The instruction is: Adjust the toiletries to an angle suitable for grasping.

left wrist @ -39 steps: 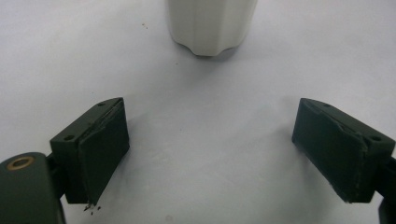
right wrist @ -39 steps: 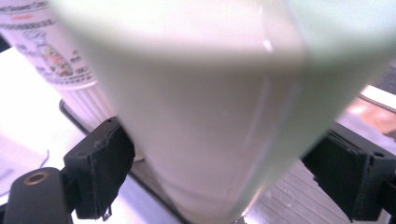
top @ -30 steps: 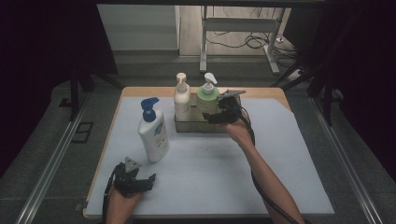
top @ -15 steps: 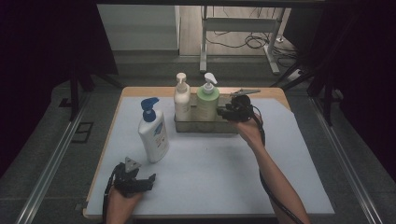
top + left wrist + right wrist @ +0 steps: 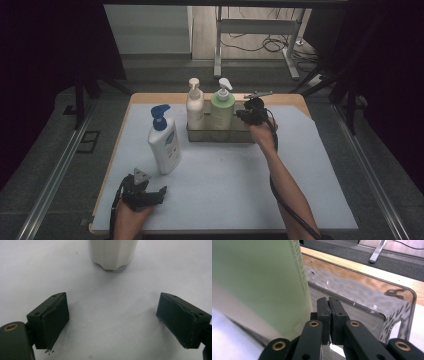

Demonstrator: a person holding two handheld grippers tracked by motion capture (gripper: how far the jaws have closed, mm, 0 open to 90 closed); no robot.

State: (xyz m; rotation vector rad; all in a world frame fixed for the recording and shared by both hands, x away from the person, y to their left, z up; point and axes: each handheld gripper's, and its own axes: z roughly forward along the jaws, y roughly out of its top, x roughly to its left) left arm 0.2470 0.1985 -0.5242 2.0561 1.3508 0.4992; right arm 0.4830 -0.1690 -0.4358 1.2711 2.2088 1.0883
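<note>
A clear plastic tray (image 5: 242, 136) at the back of the table holds a cream pump bottle (image 5: 194, 107) and a green pump bottle (image 5: 222, 107). My right gripper (image 5: 240, 114) hovers at the tray's right end, just right of the green bottle (image 5: 262, 282). Its jaws have just been closing. In the right gripper view the right gripper (image 5: 329, 301) is shut, pads together with nothing between them, over the tray (image 5: 392, 312). A white bottle with a blue pump (image 5: 164, 142) stands at front left. My left gripper (image 5: 157, 192) rests open on the mat, the white bottle's base (image 5: 113, 253) ahead of the left gripper (image 5: 113, 322).
A white mat (image 5: 220, 185) covers the wooden table (image 5: 150, 97). The tray's right part beside the green bottle holds nothing. Dark floor, metal rails and a table leg frame (image 5: 250, 30) lie beyond the table's far edge.
My right hand has moved to the right, away from the green bottle, to the tray's right end. The left hand and all three bottles have stayed put.
</note>
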